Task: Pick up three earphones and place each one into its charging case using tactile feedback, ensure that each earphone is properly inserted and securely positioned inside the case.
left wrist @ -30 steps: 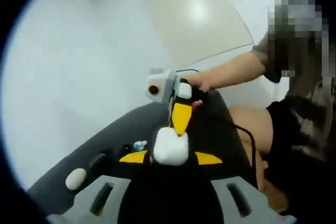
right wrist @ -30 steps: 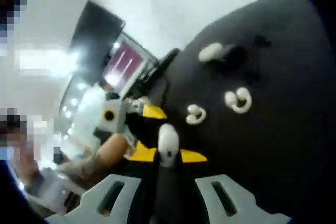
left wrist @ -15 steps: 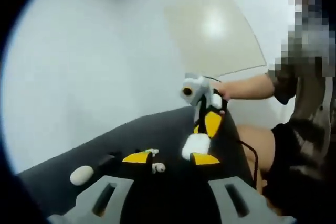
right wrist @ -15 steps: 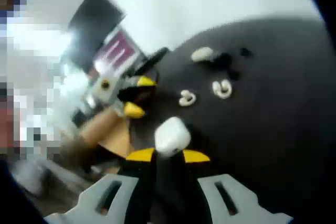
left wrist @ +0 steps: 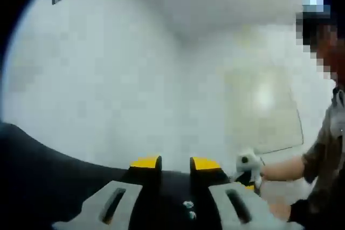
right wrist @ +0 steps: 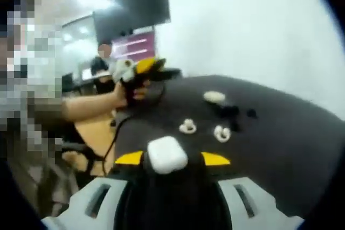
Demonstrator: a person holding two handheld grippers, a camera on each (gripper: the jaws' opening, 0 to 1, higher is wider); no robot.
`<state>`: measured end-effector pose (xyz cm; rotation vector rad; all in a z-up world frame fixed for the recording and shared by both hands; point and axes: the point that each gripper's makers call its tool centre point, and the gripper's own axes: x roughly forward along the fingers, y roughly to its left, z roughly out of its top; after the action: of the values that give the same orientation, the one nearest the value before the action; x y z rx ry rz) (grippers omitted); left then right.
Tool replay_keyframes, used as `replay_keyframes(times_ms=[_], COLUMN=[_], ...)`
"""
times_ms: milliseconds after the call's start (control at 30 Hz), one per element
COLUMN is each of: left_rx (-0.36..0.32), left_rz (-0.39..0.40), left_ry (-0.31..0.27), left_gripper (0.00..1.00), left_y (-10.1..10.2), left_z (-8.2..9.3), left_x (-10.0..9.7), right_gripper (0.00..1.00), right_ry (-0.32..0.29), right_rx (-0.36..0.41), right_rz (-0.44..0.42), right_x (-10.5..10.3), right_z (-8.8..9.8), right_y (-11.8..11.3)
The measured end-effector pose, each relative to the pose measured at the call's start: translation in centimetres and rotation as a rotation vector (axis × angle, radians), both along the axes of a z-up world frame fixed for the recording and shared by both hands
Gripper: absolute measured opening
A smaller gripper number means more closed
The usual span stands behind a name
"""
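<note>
1. The dark surface [right wrist: 280, 133] spreads across the right half of the right gripper view.
2. The right claw [right wrist: 171, 158] pinches a white case [right wrist: 166, 154] at bottom centre.
3. The left claw [left wrist: 176, 162] is empty, its jaws a little apart, low in its own view; it also appears at upper left [right wrist: 141, 68] of the right gripper view.
4. Two earphones [right wrist: 187, 126] [right wrist: 221, 132] lie near each other just above the case; a white oval thing [right wrist: 214, 96] lies higher.

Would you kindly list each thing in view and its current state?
White charging case: lid closed, held between the right gripper jaws.
Two white earphones: loose on the dark table, apart.
White oval case: resting on the table.
Left gripper: jaws parted, empty.
</note>
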<state>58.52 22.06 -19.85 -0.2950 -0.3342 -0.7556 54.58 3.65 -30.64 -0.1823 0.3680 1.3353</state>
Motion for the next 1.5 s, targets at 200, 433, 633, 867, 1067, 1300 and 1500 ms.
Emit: replay_keyframes(times_ms=[200, 433, 633, 867, 1067, 1300, 1500], left_rx=[0.129, 0.145, 0.177, 0.186, 0.225, 0.244, 0.292], left_rz=[-0.023, -0.022, -0.031, -0.036, -0.032, 0.047, 0.145], left_ry=[0.060, 0.036, 0.032, 0.039, 0.066, 0.082, 0.098], left_gripper=[0.14, 0.14, 0.14, 0.15, 0.17, 0.25, 0.16], left_y=[-2.0, -2.4, -2.9, -3.3, -3.5, -2.7, -1.1], left_z=[-1.9, -1.9, -2.2, -2.4, -3.1, -3.5, -4.3], left_x=[0.6, 0.4, 0.3, 0.3, 0.6, 1.6, 2.5], right_gripper=[0.43, 0.53, 0.53, 0.35, 0.34, 0.33, 0.33], right_ry=[-0.042, -0.121, -0.105, -0.184, -0.266, -0.392, -0.390], right_rx=[0.005, -0.020, -0.023, -0.038, -0.038, -0.061, -0.023], right_rz=[0.028, 0.075, 0.073, 0.077, 0.031, -0.151, -0.527], right_x=[0.6, 0.2, 0.2, -0.4, -1.1, 1.6, 8.1], right_z=[-0.6, -1.6, -1.6, -1.4, -0.6, 0.7, 2.8], right_y=[1.1, 1.8, 1.7, 1.7, 1.5, -1.2, -8.8])
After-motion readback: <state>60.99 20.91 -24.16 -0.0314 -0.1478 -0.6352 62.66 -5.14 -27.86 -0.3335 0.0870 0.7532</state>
